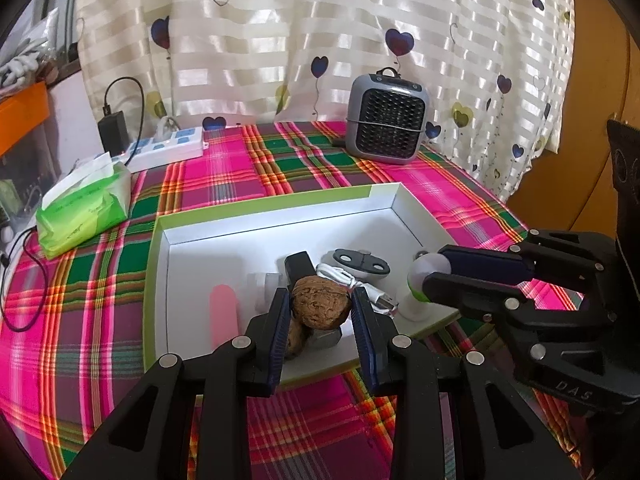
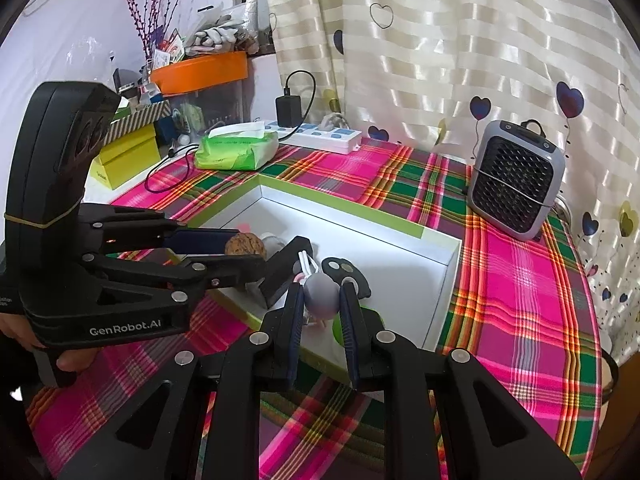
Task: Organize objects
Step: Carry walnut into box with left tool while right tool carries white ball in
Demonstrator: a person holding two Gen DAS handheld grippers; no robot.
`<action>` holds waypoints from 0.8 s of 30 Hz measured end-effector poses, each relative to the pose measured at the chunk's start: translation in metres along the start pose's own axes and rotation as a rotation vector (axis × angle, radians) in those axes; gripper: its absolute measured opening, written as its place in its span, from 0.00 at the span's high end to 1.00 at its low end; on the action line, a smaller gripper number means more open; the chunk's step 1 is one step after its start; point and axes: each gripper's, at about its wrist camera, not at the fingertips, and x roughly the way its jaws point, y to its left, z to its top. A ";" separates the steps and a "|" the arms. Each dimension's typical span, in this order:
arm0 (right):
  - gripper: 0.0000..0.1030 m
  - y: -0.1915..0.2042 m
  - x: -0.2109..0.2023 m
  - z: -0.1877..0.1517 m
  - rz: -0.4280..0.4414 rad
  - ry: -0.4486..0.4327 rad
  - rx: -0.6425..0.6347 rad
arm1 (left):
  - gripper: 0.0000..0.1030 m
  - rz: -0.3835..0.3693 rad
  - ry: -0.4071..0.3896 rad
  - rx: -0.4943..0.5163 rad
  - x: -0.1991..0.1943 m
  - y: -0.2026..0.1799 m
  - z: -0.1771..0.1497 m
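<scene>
Plaid tablecloth (image 1: 100, 320), white box (image 1: 280, 220): left gripper (image 1: 320, 308) clamps walnut (image 1: 320, 306); right gripper (image 2: 322, 300) nearly closed, pinching small round-headed object (image 2: 320, 294).

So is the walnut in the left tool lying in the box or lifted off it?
Lifted. The walnut sits clamped between the left tool's pads above the white box; another walnut lies underneath.
</scene>
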 end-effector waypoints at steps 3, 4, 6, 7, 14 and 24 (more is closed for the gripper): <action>0.81 0.000 0.004 -0.002 0.001 0.008 -0.001 | 0.72 -0.002 0.003 0.004 0.004 -0.001 0.000; 0.81 -0.001 0.005 -0.003 0.001 0.011 0.000 | 0.72 -0.003 0.003 0.005 0.005 -0.002 0.000; 0.81 -0.002 0.007 -0.004 0.003 0.015 0.005 | 0.72 -0.002 0.004 0.004 0.007 -0.002 0.000; 0.81 -0.002 0.008 -0.004 0.004 0.017 0.008 | 0.72 -0.003 0.004 0.005 0.008 -0.002 0.000; 0.81 0.000 0.014 -0.006 0.009 0.032 0.003 | 0.72 -0.010 0.005 0.024 0.012 -0.008 -0.001; 0.81 0.000 0.018 -0.008 0.001 0.042 -0.010 | 0.72 -0.001 0.003 0.037 0.017 -0.011 -0.001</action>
